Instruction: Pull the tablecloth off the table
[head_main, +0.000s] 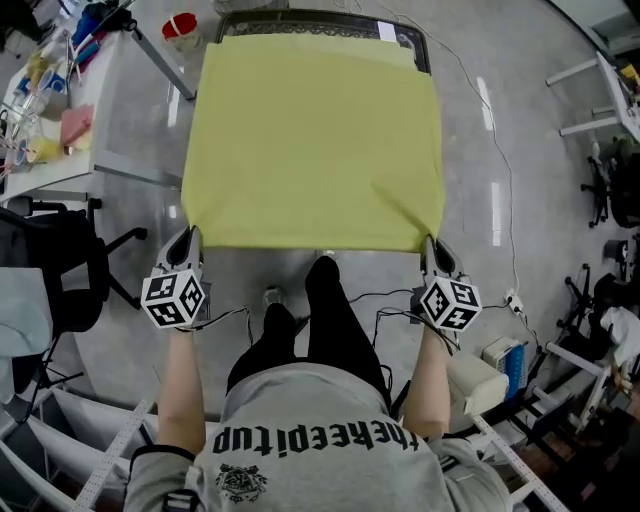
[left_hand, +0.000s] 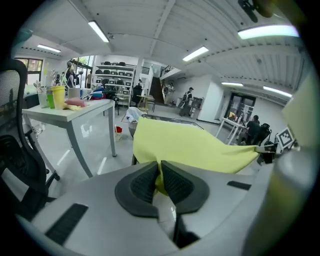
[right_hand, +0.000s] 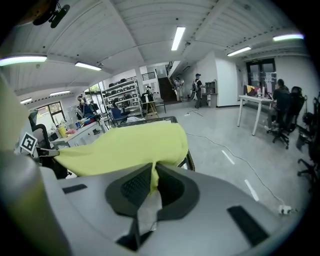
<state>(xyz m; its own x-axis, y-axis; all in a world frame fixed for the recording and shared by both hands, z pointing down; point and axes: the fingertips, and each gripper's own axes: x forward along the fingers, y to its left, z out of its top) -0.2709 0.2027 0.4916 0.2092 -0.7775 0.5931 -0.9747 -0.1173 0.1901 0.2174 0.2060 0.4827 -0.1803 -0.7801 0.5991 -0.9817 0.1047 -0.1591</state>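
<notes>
A yellow-green tablecloth (head_main: 315, 140) is stretched taut over a dark-framed table (head_main: 405, 32), its near edge lifted between my two grippers. My left gripper (head_main: 188, 240) is shut on the cloth's near left corner; in the left gripper view the cloth (left_hand: 192, 147) runs out from between the black pads (left_hand: 145, 182). My right gripper (head_main: 435, 247) is shut on the near right corner, and in the right gripper view the cloth (right_hand: 127, 147) is pinched between its pads (right_hand: 135, 187). The table top is hidden under the cloth.
A white desk (head_main: 95, 110) cluttered with small items stands at the left, with a black office chair (head_main: 55, 265) near it. A red bucket (head_main: 181, 27) sits on the floor by the table's far left corner. Cables (head_main: 495, 180) trail across the floor at the right. My legs (head_main: 320, 320) stand just before the table.
</notes>
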